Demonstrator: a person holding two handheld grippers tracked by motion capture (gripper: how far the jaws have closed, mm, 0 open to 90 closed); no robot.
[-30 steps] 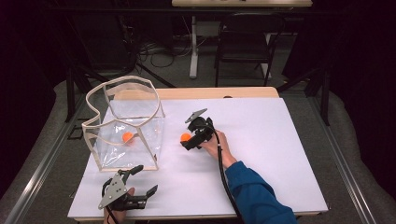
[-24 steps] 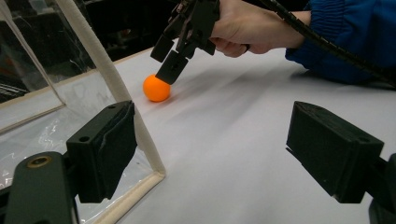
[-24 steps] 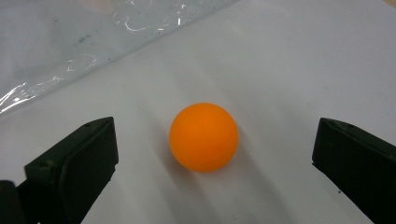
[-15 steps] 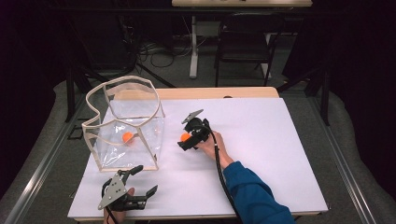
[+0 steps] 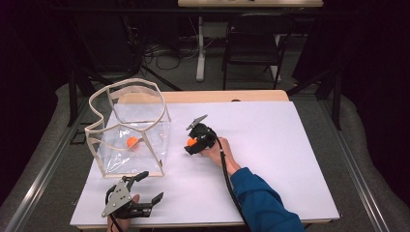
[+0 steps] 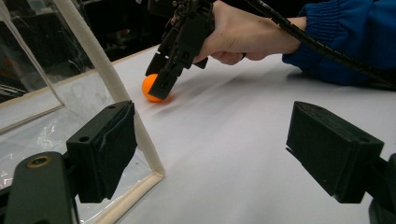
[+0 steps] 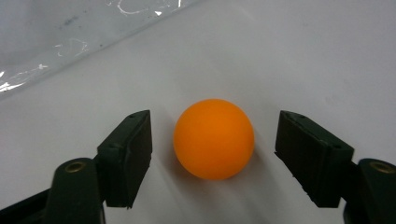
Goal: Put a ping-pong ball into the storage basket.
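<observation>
White table (image 5: 270,145), orange ball (image 5: 192,142), clear box (image 5: 145,123)

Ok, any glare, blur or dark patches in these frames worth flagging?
High view: room behind the table is dark, table evenly lit. Left gripper view: own fingers soft, faint smear beside the orange ball. Right gripper view: ball sharp, white glints on the clear container.

A clear bin (image 5: 140,121) holds another orange ball (image 5: 131,142).

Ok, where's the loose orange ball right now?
The orange ball lies on the white table, between the right gripper's open jaws, just right of the clear container in the high view.
</observation>
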